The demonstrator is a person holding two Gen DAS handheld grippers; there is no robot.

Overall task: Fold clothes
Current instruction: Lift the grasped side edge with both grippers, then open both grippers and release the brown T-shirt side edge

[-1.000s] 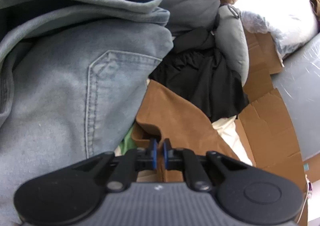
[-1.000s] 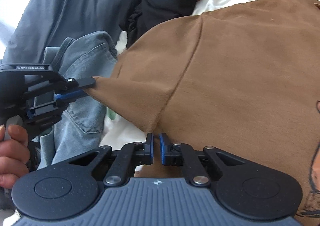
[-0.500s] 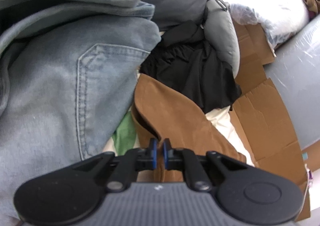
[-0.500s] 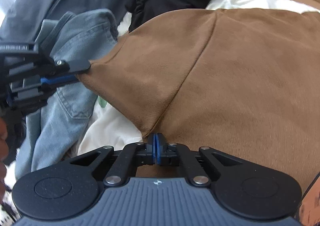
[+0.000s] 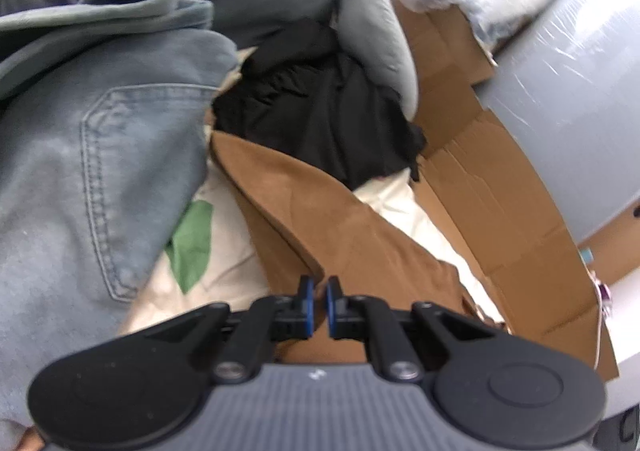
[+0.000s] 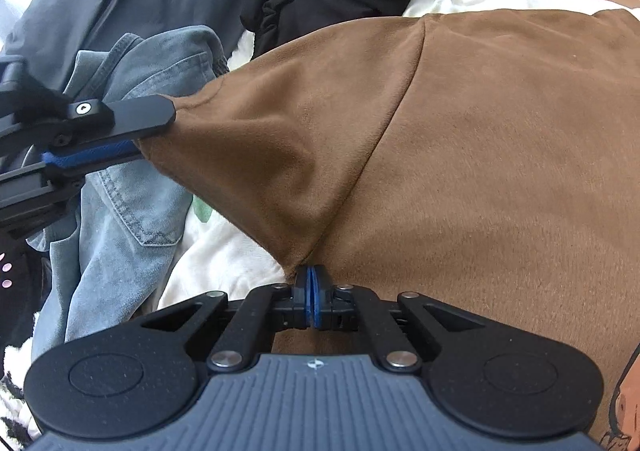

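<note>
Your left tongs [image 5: 318, 305] are clenched on an edge of the brown garment [image 5: 320, 219]; in the right wrist view you see them from the side [image 6: 150, 129], pads pinching a corner of that fabric & pulling it taut to a point. Your right tongs [image 6: 311, 301] are also clenched on the brown garment [image 6: 460, 155], at a corner where a crease runs up & away across the cloth. So both grips are on the same piece, w/ a stretched span of fabric between them.

The brown garment lies over a cream cloth [image 5: 224, 271] w/ a green patch [image 5: 192, 243]. Light blue jeans [image 5: 80, 179], back pocket showing, sit just beside it on the left; same jeans [image 6: 120, 211] appear under the left tongs in the right view. A black garment [image 5: 320, 107] is heaped beyond the brown one, a grey garment [image 5: 372, 35] behind that. Flattened cardboard [image 5: 492, 203] lies to the right. Left wrist view is a bit blurred.
</note>
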